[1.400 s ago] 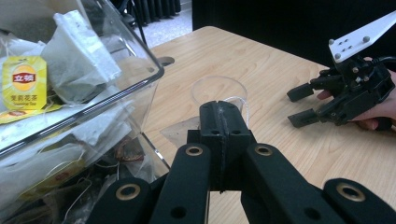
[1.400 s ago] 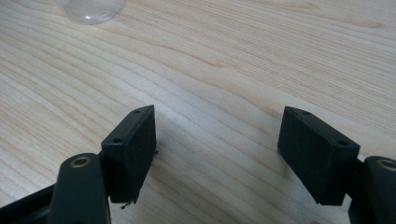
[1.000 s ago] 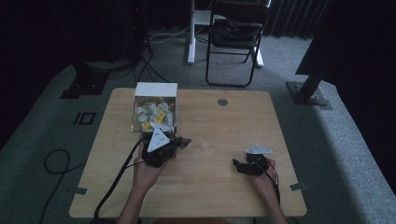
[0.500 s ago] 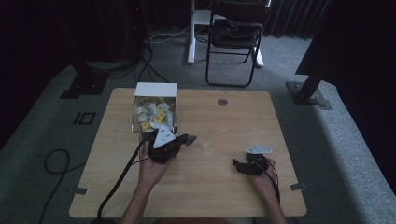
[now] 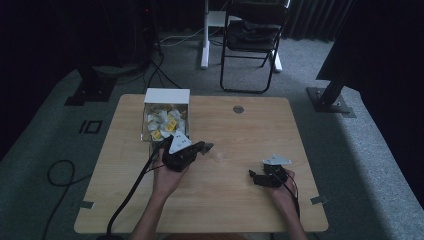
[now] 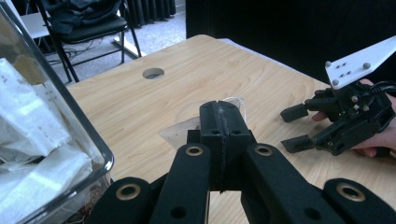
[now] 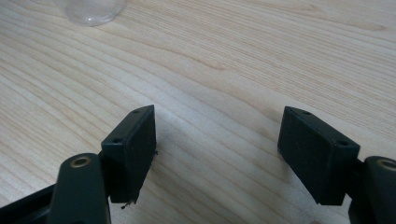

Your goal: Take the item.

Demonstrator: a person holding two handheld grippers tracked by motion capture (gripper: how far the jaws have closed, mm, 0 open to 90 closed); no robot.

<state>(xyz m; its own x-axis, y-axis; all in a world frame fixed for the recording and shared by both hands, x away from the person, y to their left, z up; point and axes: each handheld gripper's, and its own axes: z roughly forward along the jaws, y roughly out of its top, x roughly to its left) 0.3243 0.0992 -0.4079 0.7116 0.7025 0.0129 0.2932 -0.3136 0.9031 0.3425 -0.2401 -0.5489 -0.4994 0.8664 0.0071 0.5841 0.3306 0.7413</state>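
Dark curtains and grey carpet surround a pale wooden table [image 5: 240, 200], with a black folding chair [image 5: 252, 35] standing beyond its far edge and a round cable hole [image 5: 238, 109] sunk into the tabletop near that edge.

All places below are given from the clear plastic box [image 5: 166, 120], which sits on the far left part of the table and is full of small white and yellow sachets [image 5: 164, 122]. In the left gripper view its transparent wall [image 6: 60, 121] stands close at the left, with the white packets behind it.

Just on the near side of the box, off its right corner, the left gripper [image 5: 206, 147] is held above the wood with its jaws pressed together. In its own view [image 6: 223, 120] the closed tips pinch a thin, clear plastic piece [image 6: 184, 128], whose see-through edge sticks out to the left of the tips and whose rounded rim shows just behind them. What exactly this clear item is cannot be told.

Well apart from the box, toward the near right part of the table, the right gripper [image 5: 256, 179] rests low in the person's right hand [image 5: 282, 192], its jaws pointing back toward the box side. Its own view [image 7: 217, 149] shows the two black pads spread wide over bare wood grain with nothing between them. At the top of that view lies the edge of a clear plastic thing [image 7: 91, 11].
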